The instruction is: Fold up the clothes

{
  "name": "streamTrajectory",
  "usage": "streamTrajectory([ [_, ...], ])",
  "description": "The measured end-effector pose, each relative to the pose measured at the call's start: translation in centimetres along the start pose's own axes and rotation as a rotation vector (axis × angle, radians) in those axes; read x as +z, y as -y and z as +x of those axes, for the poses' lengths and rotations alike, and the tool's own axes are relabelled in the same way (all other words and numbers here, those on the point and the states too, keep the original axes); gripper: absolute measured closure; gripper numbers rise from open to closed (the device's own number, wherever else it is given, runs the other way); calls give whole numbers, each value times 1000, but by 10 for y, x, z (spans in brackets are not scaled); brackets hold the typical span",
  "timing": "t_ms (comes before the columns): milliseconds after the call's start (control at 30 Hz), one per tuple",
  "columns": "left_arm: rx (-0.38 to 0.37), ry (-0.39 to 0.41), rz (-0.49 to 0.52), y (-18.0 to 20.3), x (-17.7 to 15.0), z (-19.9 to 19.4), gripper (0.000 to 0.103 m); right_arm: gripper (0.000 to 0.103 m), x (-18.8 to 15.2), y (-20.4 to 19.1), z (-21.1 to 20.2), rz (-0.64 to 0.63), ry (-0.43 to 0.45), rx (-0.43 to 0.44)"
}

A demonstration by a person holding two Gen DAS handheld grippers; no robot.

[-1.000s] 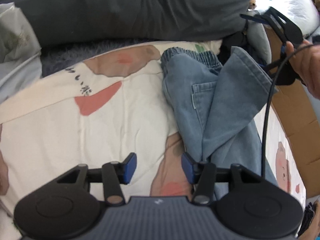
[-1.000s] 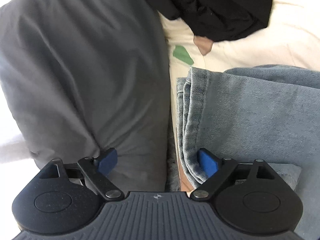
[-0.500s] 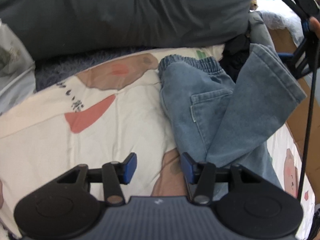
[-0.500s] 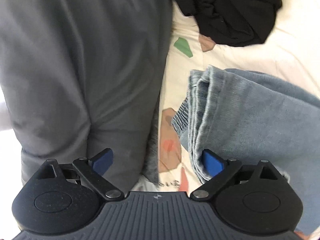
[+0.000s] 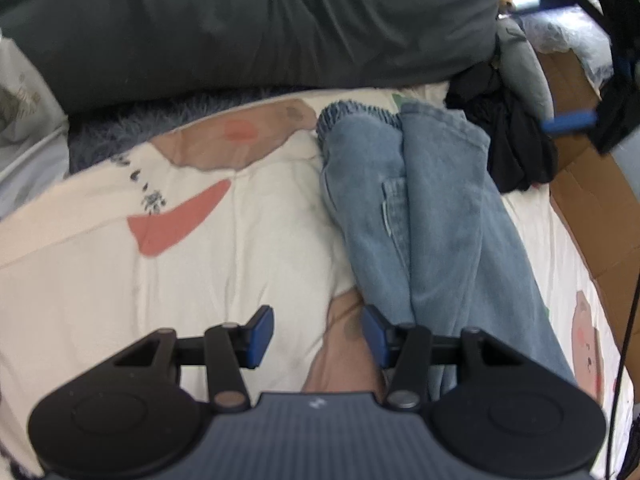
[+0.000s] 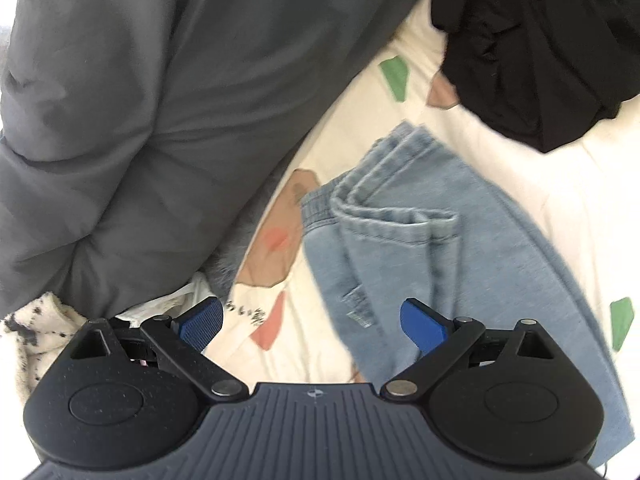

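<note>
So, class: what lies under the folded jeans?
The jeans lie on a cream quilt with printed shapes. A tan patch of its print runs under their near edge; whatever else is beneath is covered by denim.

one pair of jeans [image 5: 420,216], one black garment [image 5: 508,148], one grey duvet [image 5: 240,20], two tongs.

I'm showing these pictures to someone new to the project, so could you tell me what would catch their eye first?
Most likely the light blue jeans, folded lengthwise on the cream patterned quilt, just right of centre in the left wrist view. Behind them a big dark grey duvet fills the top, and a crumpled black garment lies at the upper right. The left claw and right claw are both open and empty.
</note>
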State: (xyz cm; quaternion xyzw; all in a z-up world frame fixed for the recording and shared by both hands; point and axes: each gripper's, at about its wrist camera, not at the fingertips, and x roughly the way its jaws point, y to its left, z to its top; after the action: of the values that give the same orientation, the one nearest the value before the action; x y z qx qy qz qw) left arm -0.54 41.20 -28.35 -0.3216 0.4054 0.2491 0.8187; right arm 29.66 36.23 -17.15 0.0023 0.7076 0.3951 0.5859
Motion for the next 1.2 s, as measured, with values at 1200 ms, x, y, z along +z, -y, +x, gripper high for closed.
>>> streamTrajectory([
  [1200,227,125,588,131,8,78,41,11,-155,207,8,326,373,133],
])
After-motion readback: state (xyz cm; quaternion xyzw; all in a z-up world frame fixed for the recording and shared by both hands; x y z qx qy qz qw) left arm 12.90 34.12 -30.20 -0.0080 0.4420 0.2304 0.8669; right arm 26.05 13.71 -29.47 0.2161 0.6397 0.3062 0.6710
